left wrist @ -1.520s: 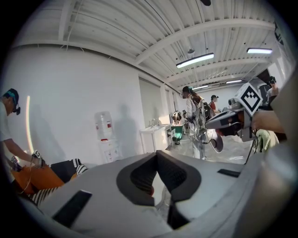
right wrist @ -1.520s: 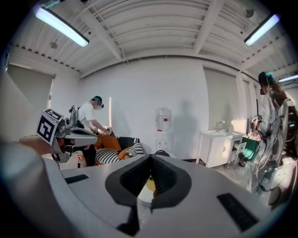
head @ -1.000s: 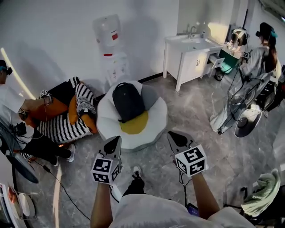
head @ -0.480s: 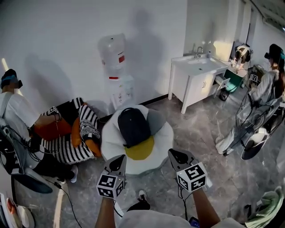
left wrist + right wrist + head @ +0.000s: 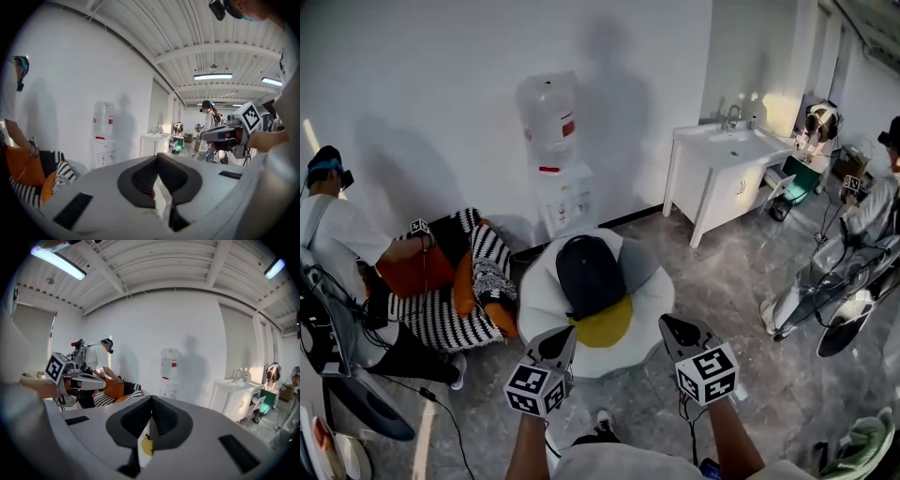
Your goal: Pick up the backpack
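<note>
Scene, left to right, head view.

- Seated person [image 5: 337,239] at the far left, next to the striped cushions [image 5: 483,281] on the floor. Not part of the task.
- Water dispenser [image 5: 555,150] stood against the back wall.
- Egg-shaped cushion [image 5: 539,291] lay on the floor in front of the dispenser. The backpack [image 5: 591,275], black, lay in the middle of it. Its near end overlapped the yellow patch [image 5: 605,323] and its far end reached towards the cushion's far edge. Nothing touched it.
- Left gripper [image 5: 558,342] was held at the cushion's near edge, short of the backpack. Its own view [image 5: 158,161] showed the jaws closed together with nothing between them.
- Right gripper [image 5: 680,331] was just off the cushion's near right edge, also apart from the backpack. Its own view [image 5: 151,404] showed the jaws fully closed and empty.
- Sink cabinet [image 5: 727,178] stood at the right, well apart from the cushion.

Judgement: the step in hand was the approach, with no grasp begun.

The next move calls for at least one pair of jaws to open. That gripper then has to go forward and down over the cushion to a graspable part of the backpack, a top handle or a strap. I could not make out either from these views, so the grasp point needs a closer look first.
</note>
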Action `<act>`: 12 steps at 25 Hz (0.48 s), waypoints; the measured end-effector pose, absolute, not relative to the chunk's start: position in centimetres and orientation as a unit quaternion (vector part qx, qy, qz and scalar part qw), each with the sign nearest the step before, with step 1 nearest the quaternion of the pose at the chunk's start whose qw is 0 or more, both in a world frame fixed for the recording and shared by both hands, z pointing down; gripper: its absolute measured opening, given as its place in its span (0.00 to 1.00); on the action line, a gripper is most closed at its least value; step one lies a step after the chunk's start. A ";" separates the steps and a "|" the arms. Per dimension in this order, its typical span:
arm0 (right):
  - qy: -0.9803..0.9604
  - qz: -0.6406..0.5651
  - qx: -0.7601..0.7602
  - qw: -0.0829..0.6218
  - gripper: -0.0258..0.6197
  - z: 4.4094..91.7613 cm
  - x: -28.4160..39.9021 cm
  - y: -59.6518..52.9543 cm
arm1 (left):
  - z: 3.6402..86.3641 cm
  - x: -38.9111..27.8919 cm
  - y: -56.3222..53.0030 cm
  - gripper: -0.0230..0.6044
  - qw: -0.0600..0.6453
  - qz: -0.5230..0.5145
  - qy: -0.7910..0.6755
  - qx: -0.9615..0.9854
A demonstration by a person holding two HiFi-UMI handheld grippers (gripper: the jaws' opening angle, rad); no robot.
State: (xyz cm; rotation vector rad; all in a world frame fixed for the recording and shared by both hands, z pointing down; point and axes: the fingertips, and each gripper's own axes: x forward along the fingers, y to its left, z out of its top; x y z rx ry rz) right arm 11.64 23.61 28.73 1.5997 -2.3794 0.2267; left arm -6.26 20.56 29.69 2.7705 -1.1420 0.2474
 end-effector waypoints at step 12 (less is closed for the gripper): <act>-0.823 0.086 0.541 0.148 0.04 30.1 9.1 18.2 | 31.5 -8.7 15.0 0.05 0.087 0.084 -0.389 0.913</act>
